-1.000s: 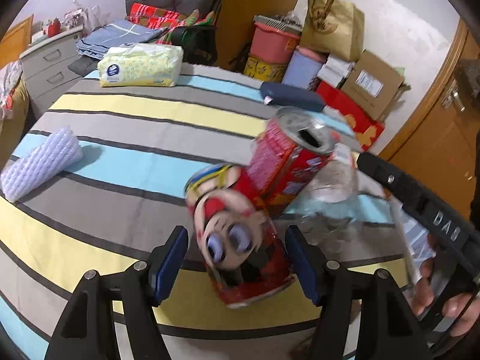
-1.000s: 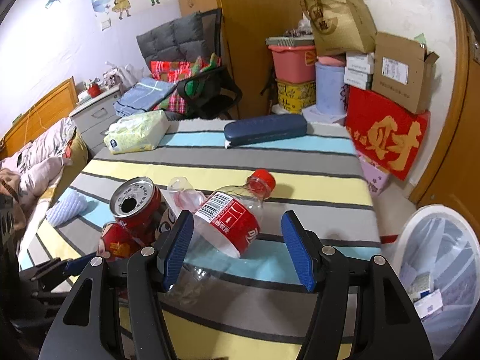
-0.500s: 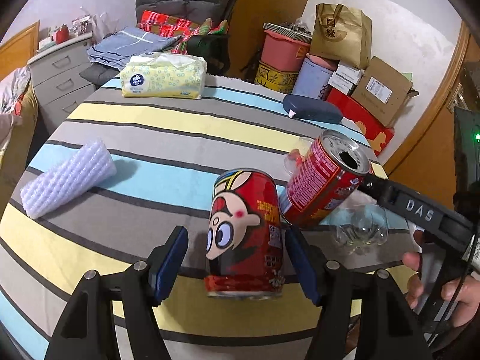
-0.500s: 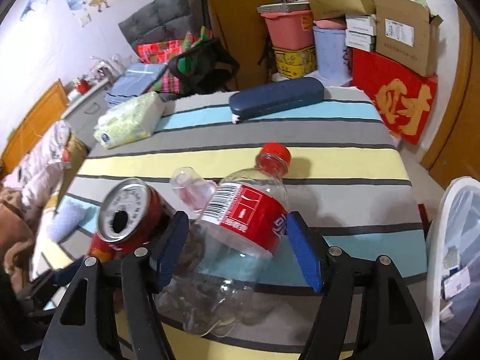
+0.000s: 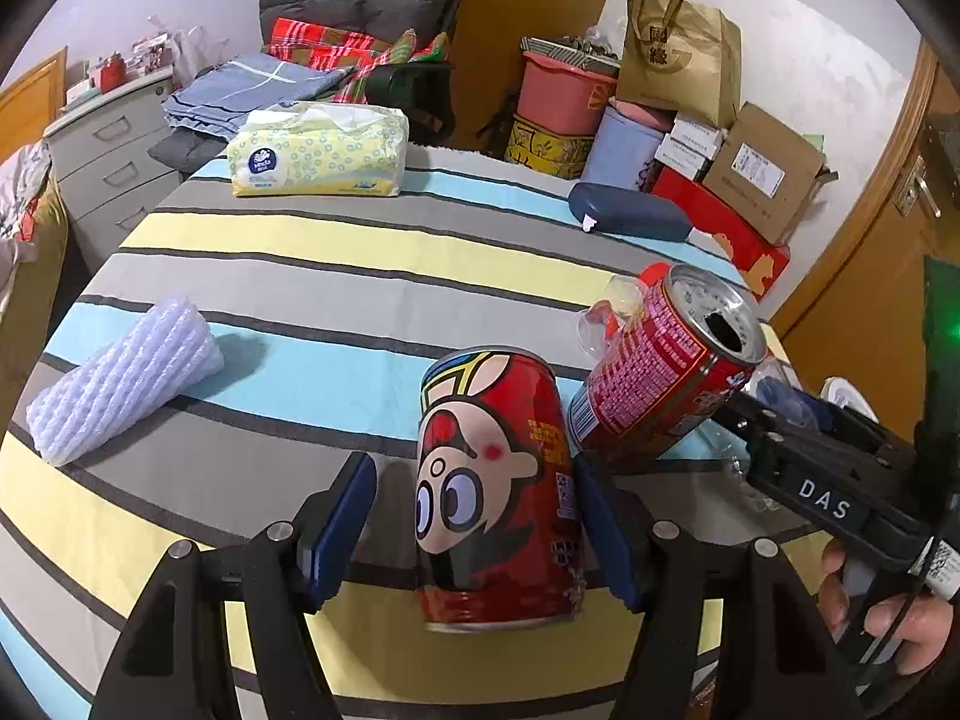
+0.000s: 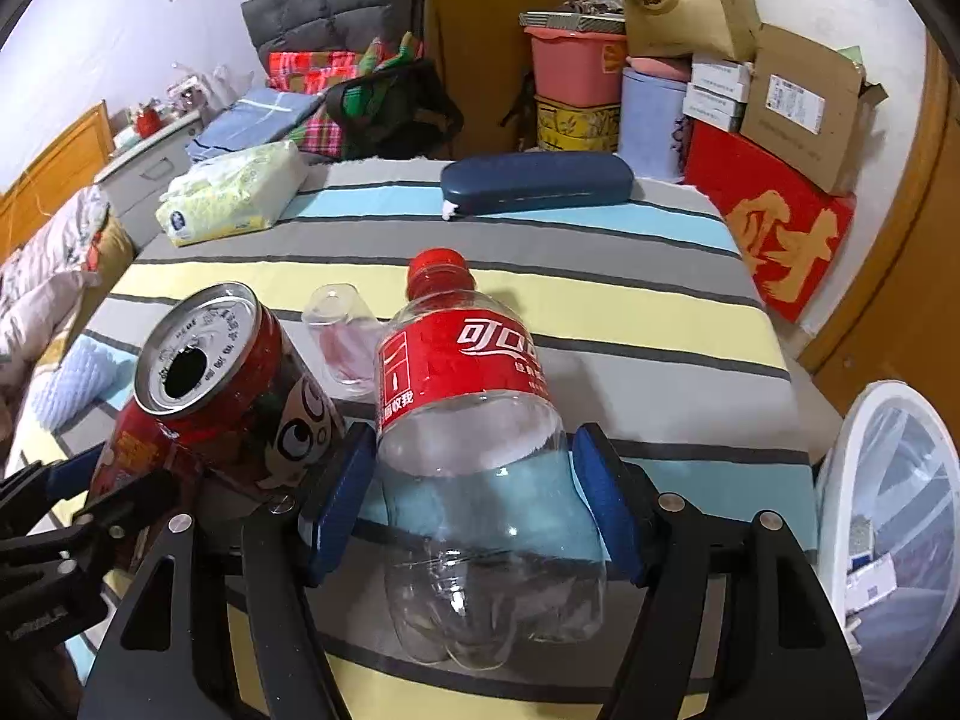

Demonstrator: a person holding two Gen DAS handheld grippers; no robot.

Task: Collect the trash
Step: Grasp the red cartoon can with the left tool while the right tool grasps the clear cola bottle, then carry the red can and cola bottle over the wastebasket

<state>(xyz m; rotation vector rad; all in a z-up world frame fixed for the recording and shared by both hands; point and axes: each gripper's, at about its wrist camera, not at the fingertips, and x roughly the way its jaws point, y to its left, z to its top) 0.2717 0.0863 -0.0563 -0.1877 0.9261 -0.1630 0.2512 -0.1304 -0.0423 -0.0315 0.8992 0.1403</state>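
Observation:
A red cartoon can (image 5: 498, 504) stands upright on the striped table between the open fingers of my left gripper (image 5: 474, 528); the right pad is close to it, the left pad apart. A second red opened can (image 5: 666, 360) leans tilted beside it and also shows in the right wrist view (image 6: 228, 384). My right gripper (image 6: 474, 504) is open around an empty clear cola bottle (image 6: 474, 438) with a red cap, lying on the table. A small clear plastic cup (image 6: 342, 336) lies behind the bottle.
A white bin with a liner (image 6: 888, 516) stands on the floor right of the table. A tissue pack (image 5: 318, 150), a dark blue case (image 5: 630, 219) and a white foam wrap (image 5: 120, 378) lie on the striped table (image 5: 360, 252). Boxes are stacked behind.
The cartoon can has gone from tilted and blurred to standing upright between my left fingers. My right gripper has moved forward around the bottle's body.

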